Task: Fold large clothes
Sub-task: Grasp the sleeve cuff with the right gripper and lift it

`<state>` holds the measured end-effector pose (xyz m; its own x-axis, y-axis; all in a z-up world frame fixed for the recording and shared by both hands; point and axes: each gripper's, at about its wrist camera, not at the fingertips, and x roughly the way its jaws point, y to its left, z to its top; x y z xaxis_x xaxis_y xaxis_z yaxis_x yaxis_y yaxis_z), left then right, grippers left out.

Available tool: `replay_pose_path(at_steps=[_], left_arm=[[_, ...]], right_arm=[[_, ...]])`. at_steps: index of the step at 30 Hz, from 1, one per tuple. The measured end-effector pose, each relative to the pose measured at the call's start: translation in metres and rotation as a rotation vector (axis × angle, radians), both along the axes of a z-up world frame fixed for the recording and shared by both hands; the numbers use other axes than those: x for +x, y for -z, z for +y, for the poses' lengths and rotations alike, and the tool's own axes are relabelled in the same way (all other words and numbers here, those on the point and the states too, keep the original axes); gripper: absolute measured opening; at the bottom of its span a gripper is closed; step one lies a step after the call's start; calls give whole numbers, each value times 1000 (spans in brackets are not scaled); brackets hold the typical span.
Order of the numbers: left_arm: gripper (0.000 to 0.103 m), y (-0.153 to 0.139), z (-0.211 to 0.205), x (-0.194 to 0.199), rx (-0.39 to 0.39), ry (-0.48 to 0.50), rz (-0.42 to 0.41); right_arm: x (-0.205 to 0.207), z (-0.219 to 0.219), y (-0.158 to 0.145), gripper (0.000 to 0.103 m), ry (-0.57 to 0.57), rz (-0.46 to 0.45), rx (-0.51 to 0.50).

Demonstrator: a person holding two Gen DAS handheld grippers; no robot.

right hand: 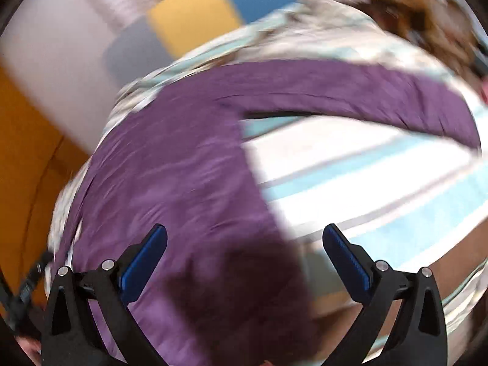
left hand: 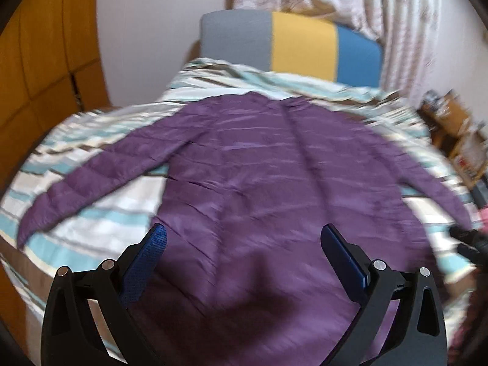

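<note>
on the striped bed (left hand: 91, 213) a purple puffer jacket (left hand: 274, 167) lies flat with sleeves spread; left tongs (left hand: 243, 238) and right tongs (right hand: 245, 238) hover above its near hem, both wide apart, holding nothing.

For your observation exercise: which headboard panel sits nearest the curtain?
The blue panel; the yellow panel is in the middle, and the grey panel is farthest from the curtain.

A home bedroom: a bed (left hand: 100, 201) under a striped cover, a grey, yellow and blue headboard (left hand: 289, 42), patterned curtains (left hand: 366, 9), and wooden wardrobe doors (left hand: 45, 61) along one wall.
</note>
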<state>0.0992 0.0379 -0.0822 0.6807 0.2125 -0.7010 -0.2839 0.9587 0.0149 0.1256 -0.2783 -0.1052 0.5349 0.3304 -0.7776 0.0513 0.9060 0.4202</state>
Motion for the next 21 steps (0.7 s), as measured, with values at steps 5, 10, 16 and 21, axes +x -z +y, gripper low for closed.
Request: replay_pose_path(at_steps=[5, 10, 16, 21], left_arm=[[100, 29, 27, 43, 62, -23, 61], [100, 53, 56, 75, 48, -83, 88], [100, 76, 78, 88, 49, -145, 106], [100, 86, 80, 88, 18, -142, 111]], right_arm=[[27, -76, 35, 99, 246, 6, 135], [45, -124, 47, 77, 417, -51, 212], [61, -158, 53, 61, 601, -69, 273], [72, -180, 55, 60, 763, -84, 321]])
